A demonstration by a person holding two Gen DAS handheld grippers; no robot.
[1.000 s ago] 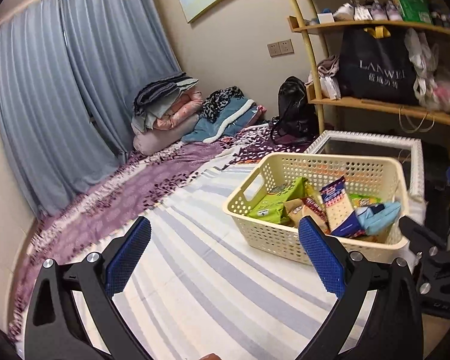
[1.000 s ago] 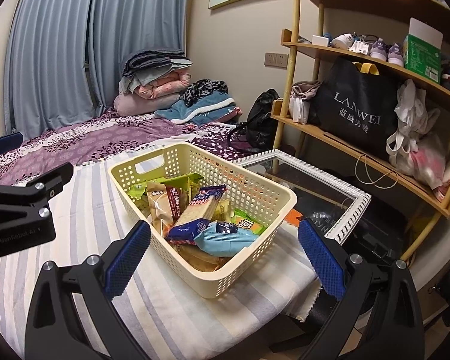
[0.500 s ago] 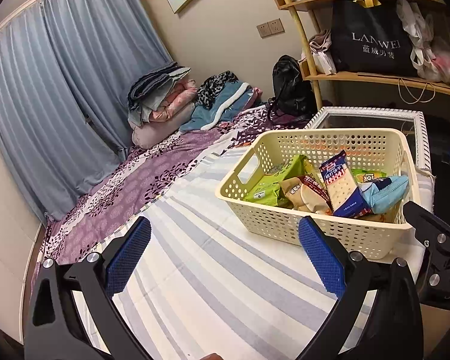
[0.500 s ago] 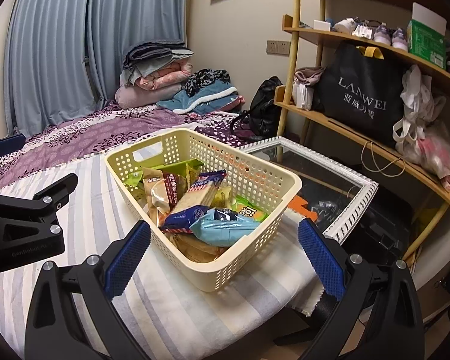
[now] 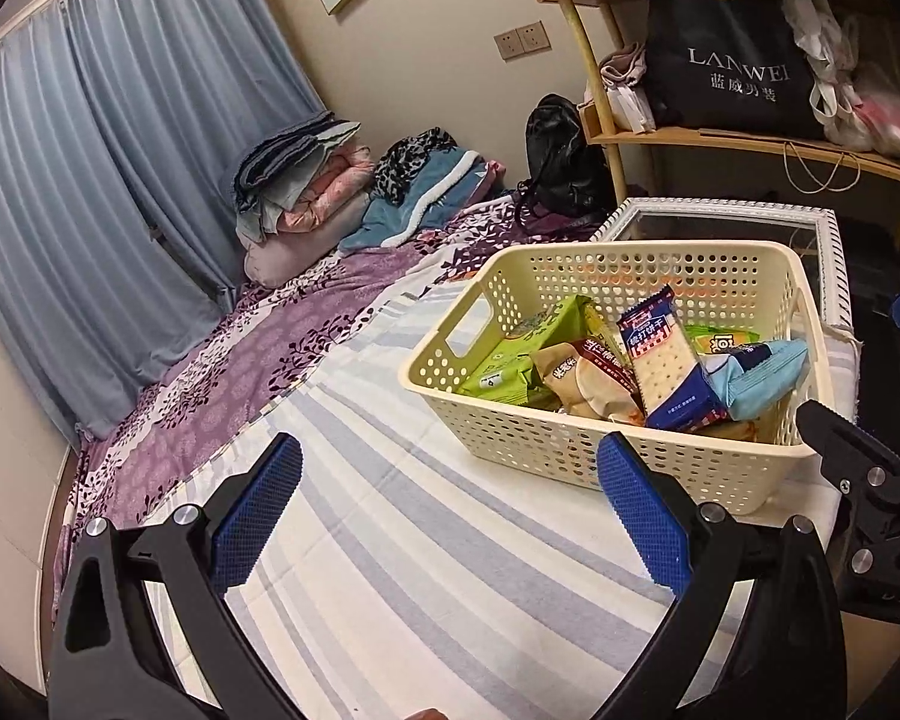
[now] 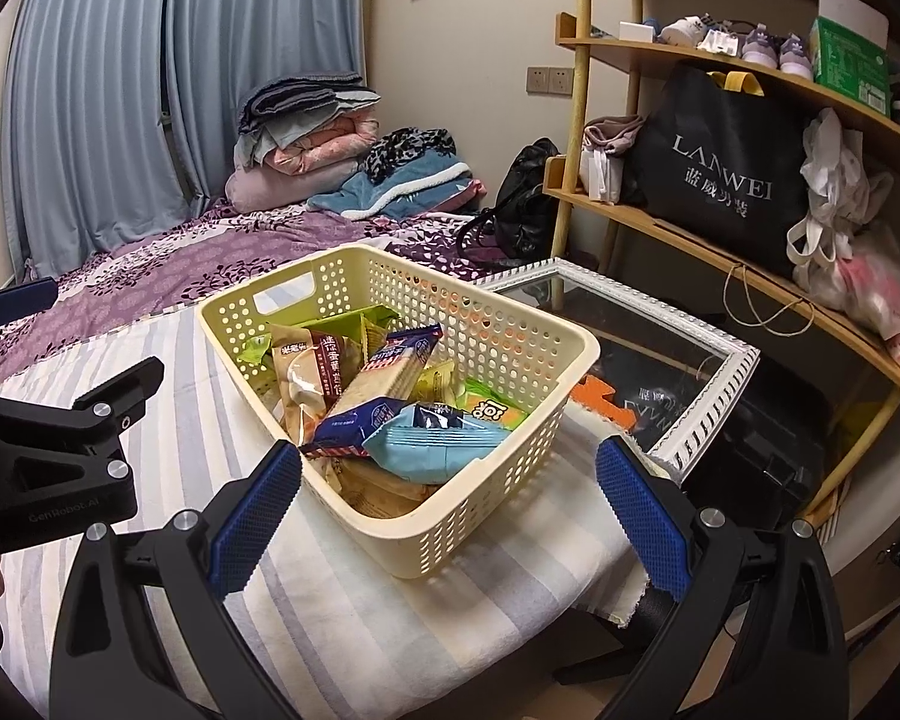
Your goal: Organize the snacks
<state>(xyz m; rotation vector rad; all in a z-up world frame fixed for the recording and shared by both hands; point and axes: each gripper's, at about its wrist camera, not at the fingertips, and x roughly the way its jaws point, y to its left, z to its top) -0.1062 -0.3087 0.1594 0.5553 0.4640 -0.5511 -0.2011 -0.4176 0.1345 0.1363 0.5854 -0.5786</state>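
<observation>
A cream perforated basket (image 5: 576, 453) (image 6: 510, 480) stands on a striped cloth and holds several snack packs. A blue cracker pack (image 5: 666, 363) (image 6: 384, 384) leans on top, beside a light blue pack (image 5: 762, 369) (image 6: 441, 438), a green pack (image 5: 510, 360) and a brown bun pack (image 6: 312, 372). My left gripper (image 5: 447, 516) is open and empty, hovering over the cloth to the basket's left front. My right gripper (image 6: 447, 516) is open and empty, just in front of the basket's near corner.
The striped cloth (image 5: 390, 570) covers the table. A white-framed glass table (image 6: 660, 348) stands behind the basket. Wooden shelves (image 6: 690, 222) with a black bag (image 6: 726, 174) rise on the right. A purple bed with folded blankets (image 5: 306, 180) lies behind.
Both grippers have come closer to the basket and tilted downward, so it looks larger and lower in each view. Both stay open. The snacks have not moved.
</observation>
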